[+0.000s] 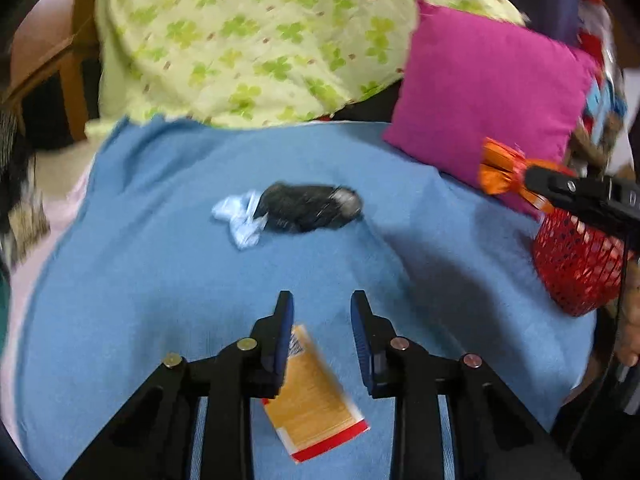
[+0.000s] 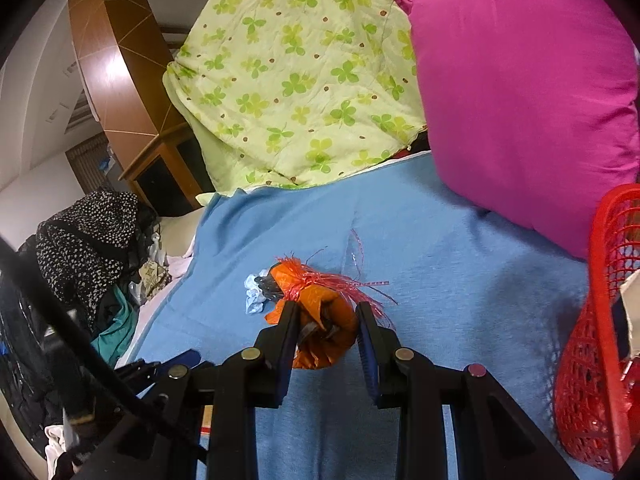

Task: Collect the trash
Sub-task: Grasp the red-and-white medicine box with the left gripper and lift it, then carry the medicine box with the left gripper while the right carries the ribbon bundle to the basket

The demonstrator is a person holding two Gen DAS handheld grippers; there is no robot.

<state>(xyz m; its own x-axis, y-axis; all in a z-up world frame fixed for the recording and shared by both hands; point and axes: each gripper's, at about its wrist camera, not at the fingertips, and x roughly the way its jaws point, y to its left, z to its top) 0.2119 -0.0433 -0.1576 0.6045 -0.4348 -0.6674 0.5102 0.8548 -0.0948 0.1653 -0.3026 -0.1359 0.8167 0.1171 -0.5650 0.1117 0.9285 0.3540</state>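
- I had the right gripper above the blue blanket, its jaws set about an orange wrapper trimmed with pink ribbon strands; the wrapper sat between the pads and appeared to be held off the blanket.
- In the left wrist view the same orange wrapper projected from the tip of the right gripper, just above the rim of the red mesh basket. I judged the step in hand to be the transfer of this wrapper to the basket.
- The red mesh basket stood at the right edge of the blanket, beside the magenta pillow, and already held some items, which I could not identify.
- The left gripper hovered with its jaws apart and empty over an orange and red packet lying flat on the blanket.
- Further ahead lay a dark crumpled wrapper, touching a white crumpled tissue.
- Next move, as I judged it: carry the right gripper over the basket mouth and release; then lower the left jaws astride the packet edge, since a flat packet on soft cloth offers little to pinch.
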